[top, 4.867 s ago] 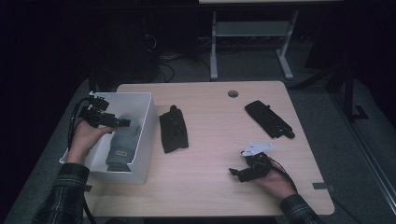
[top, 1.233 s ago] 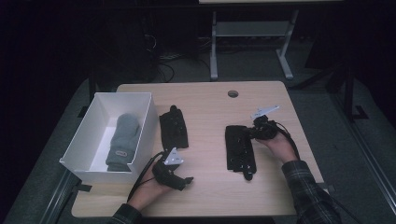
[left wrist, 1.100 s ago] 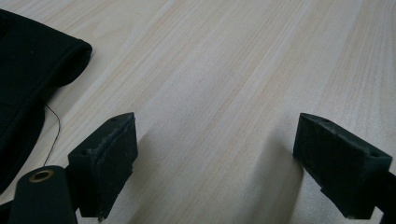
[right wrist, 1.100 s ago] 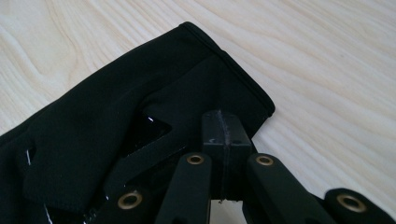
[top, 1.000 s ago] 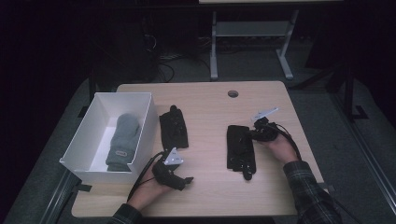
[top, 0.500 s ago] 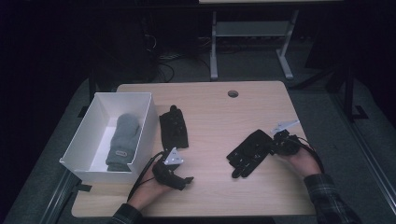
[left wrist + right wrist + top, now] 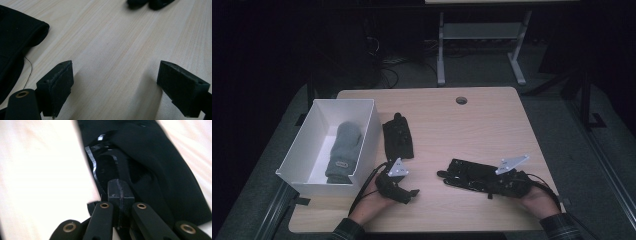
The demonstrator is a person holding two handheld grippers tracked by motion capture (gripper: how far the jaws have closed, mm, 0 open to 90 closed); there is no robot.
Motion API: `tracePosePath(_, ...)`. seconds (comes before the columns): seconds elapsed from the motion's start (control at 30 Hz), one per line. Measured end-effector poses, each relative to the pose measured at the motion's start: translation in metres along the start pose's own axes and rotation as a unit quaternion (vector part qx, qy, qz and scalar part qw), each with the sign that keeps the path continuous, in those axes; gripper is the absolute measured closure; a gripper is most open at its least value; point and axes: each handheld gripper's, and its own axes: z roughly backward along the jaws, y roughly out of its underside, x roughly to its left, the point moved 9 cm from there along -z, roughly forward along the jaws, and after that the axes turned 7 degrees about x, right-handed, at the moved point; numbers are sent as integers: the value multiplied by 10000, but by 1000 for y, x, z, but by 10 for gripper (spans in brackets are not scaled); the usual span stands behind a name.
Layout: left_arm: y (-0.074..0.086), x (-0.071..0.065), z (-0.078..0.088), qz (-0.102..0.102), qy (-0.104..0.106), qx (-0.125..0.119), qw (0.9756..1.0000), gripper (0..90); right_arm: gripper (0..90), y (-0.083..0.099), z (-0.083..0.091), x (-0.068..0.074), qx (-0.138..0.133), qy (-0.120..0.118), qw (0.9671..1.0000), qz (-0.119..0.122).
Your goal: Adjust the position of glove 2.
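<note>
Near the front right of the surface [image 7: 492, 120], my right hand-held gripper [image 7: 504, 184] has its jaws clamped together on the cuff end of a black glove [image 7: 472, 176]. That glove lies with its long axis across the surface, fingers pointing left toward my left hand-held gripper [image 7: 404, 192], which sits low with jaws wide apart and nothing between them. Left one's nearer the white box [image 7: 362, 145] holding a grey mitten [image 7: 343, 150], so I reckon the glove heads that way.
</note>
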Motion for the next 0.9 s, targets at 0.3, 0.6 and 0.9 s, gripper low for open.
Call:
tracePosePath(0.3,-1,0,0,-23,12,-10,10000,130,900,-35,-21,36,-30,-478,9974,533)
tracePosePath(0.6,-1,0,0,-65,16,3,10000,129,900,-85,-25,2,-531,-138,9979,349)
tracePosePath(0.9,0,0,0,-54,45,-27,10000,129,900,-114,-56,-28,-401,134,9989,213)
